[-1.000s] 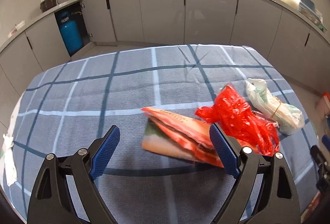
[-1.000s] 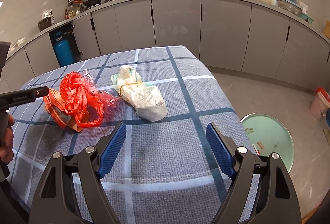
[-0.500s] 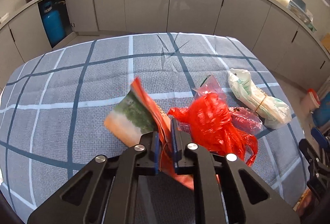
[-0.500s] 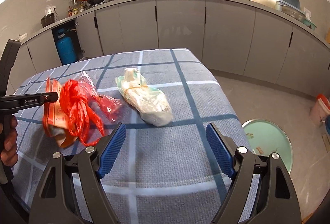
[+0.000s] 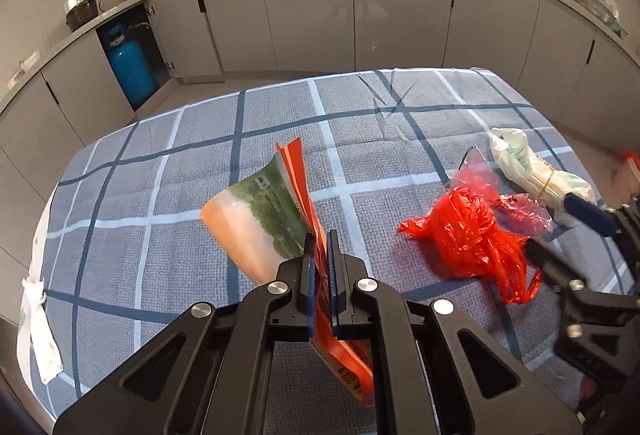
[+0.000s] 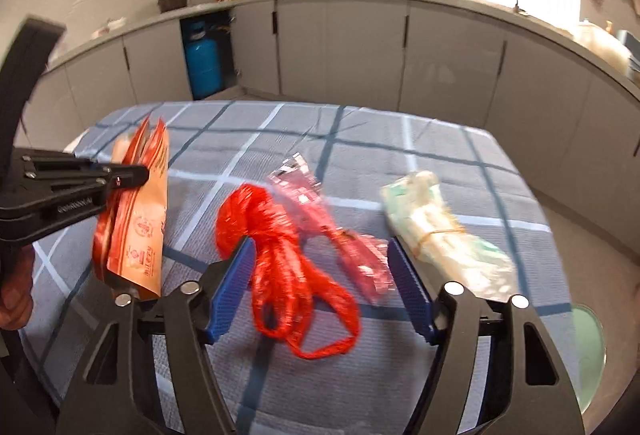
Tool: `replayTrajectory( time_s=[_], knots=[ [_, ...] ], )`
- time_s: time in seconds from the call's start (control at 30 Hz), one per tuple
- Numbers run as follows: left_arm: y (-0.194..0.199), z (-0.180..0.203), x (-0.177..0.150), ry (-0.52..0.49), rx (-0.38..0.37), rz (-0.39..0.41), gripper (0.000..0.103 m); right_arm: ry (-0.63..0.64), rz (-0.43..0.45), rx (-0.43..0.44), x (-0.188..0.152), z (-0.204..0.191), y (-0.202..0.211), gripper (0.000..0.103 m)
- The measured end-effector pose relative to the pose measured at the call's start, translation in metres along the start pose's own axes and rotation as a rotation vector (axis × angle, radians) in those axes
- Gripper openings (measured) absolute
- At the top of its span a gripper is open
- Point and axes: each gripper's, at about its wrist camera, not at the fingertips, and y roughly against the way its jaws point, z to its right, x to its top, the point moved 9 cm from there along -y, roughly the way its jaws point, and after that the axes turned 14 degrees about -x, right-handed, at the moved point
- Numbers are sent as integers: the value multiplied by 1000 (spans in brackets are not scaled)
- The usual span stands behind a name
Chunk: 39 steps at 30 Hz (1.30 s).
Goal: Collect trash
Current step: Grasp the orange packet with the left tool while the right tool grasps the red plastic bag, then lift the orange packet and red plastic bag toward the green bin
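Note:
My left gripper [image 5: 320,255] is shut on an orange food packet [image 5: 264,211] and holds it upright above the checked tablecloth [image 5: 160,163]; the packet also shows in the right wrist view [image 6: 136,211], hanging from the left gripper [image 6: 142,175]. My right gripper [image 6: 320,275] is open, its fingers on either side of a red plastic bag [image 6: 280,259] and a crumpled pink wrapper [image 6: 340,235] lying on the cloth. The red bag [image 5: 464,235] lies to the right in the left wrist view. A white-green bag [image 6: 440,239] bound with a rubber band lies further right.
A green round bin lid [image 6: 588,351] is on the floor past the table's right edge. Grey kitchen cabinets [image 5: 400,7] run behind the table, with a blue gas cylinder [image 5: 128,71] in an open bay. A white cloth [image 5: 36,331] hangs at the table's left edge.
My left gripper closed on the orange packet and lifted it off the cloth. My right gripper moved left and forward, from in front of the white-green bag to around the red bag.

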Motion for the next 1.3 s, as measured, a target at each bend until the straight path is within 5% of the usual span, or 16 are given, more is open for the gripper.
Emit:
replayTrajectory(
  time_s=[0.07,0.23,0.3,0.7,1.3],
  knots=[
    [0,1,0,-11,0,4,6,28,-28,16,-5,-11,-7,60],
    [6,7,6,-59,17,32,5,80,-91,32,-22,-25,-15,11],
    [11,11,9,-69,12,41,5,72,-82,38,-23,-24,-8,7],
    [37,62,36,-166,-21,93,5,-148,-1,60,-6,40,42,5],
    [39,251,78,-444,-212,161,5,-400,53,-221,-46,217,86,5]
  ],
)
